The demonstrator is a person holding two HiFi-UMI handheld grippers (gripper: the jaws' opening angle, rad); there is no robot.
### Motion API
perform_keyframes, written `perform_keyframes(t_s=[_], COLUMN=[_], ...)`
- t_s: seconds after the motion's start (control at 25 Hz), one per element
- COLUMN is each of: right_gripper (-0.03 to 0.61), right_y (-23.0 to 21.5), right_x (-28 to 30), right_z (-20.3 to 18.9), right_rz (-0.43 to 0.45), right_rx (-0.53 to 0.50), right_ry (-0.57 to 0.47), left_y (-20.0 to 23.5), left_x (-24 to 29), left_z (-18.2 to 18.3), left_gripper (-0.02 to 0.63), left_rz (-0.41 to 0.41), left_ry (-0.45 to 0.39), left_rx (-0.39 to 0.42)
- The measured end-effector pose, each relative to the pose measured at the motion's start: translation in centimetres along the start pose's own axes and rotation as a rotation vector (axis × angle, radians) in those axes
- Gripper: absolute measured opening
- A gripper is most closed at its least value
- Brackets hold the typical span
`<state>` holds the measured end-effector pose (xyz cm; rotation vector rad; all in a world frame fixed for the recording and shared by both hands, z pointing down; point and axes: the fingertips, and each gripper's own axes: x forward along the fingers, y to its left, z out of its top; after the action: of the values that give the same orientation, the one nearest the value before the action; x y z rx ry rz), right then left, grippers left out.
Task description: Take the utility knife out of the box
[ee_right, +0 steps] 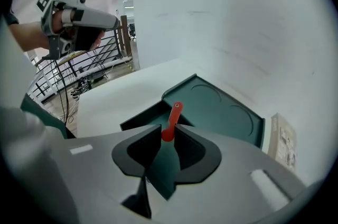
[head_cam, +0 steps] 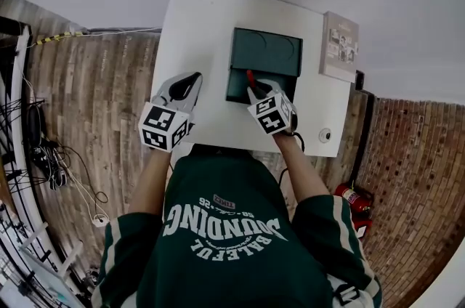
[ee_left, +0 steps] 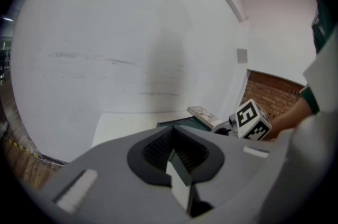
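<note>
A dark green box [head_cam: 242,87] stands open on the white table [head_cam: 203,23], its lid [head_cam: 266,52] folded back toward the wall. My right gripper [head_cam: 253,87] hangs just over the box's front, tilted steeply down, and is shut on the red utility knife [head_cam: 251,78]. In the right gripper view the red knife [ee_right: 172,118] sticks up from between the fingertips of that gripper [ee_right: 168,132], above the box [ee_right: 211,109]. My left gripper [head_cam: 193,80] floats over the table left of the box, shut and holding nothing; its tips [ee_left: 171,132] meet.
A printed booklet [head_cam: 340,46] lies at the table's right edge beside the box. A small white round object [head_cam: 325,134] sits near the front right corner. On the wooden floor are cables [head_cam: 43,154] at left and a red fire extinguisher [head_cam: 352,196] at right.
</note>
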<state>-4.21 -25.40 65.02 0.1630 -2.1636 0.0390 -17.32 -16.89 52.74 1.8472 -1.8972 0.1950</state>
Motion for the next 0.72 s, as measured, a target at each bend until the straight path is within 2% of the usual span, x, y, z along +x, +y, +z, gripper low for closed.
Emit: perform_keyframes(t_s=[0.48, 0.72], right_gripper=[0.081, 0.080], right_y=[-5.6, -7.5], right_x=[-10.1, -15.2], right_z=[8.6, 11.8], right_rz=[-0.172, -0.229], right_rx=[0.039, 0.078], right_ry=[-0.292, -0.437], left_y=[-0.8, -0.9], left_x=[1.3, 1.8], left_z=[4.7, 6.4], left_gripper=[0.052, 0.052], left_rz=[-0.035, -0.043], left_ry=[-0.066, -0.088], left_rx=[0.102, 0.125])
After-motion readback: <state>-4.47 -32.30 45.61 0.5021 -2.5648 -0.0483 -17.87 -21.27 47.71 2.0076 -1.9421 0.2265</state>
